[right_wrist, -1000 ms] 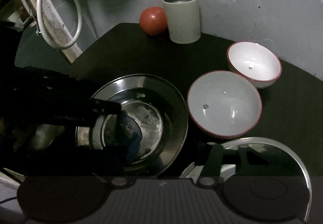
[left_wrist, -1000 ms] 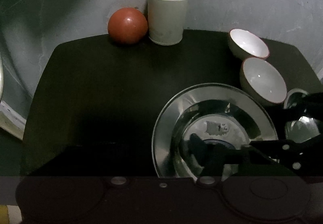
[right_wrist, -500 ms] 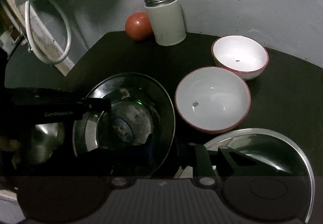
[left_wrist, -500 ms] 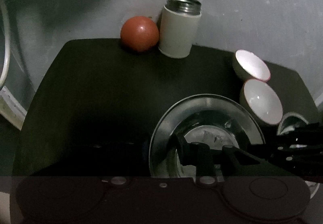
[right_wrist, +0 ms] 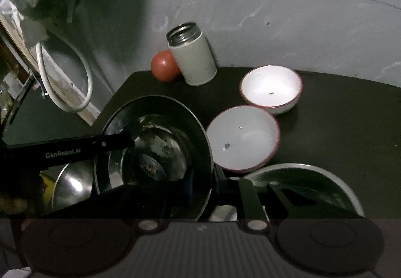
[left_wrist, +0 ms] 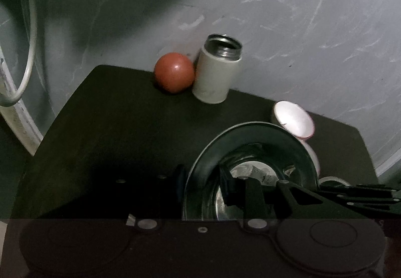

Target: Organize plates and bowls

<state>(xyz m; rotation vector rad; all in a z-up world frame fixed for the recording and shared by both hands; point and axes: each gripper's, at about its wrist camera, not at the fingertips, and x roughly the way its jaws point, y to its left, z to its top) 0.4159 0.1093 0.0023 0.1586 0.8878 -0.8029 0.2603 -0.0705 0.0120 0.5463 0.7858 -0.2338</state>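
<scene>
A wide steel plate point(left_wrist: 250, 137) point(right_wrist: 155, 107) hangs tilted above the dark table point(left_wrist: 112, 127). My left gripper point(left_wrist: 200, 182) is shut on its left rim, and its arm point(right_wrist: 75, 152) crosses the right wrist view. My right gripper point(right_wrist: 203, 180) is shut on the opposite rim. Two white bowls with red rims sit behind on the right, one far point(right_wrist: 270, 87) point(left_wrist: 293, 120) and one near point(right_wrist: 243, 137), the near one mostly hidden in the left wrist view. A second steel plate point(right_wrist: 300, 172) lies under my right gripper.
A red ball point(left_wrist: 174, 72) and an open cream flask point(left_wrist: 216, 72) stand against the grey wall at the table's back edge. A white hose point(right_wrist: 62, 77) loops off the table's left side. A small steel bowl point(right_wrist: 72, 185) shows under the left arm.
Both grippers have closed on the steel plate's rims. The plate has risen off the table and tilted, and both cameras have pulled up and back.
</scene>
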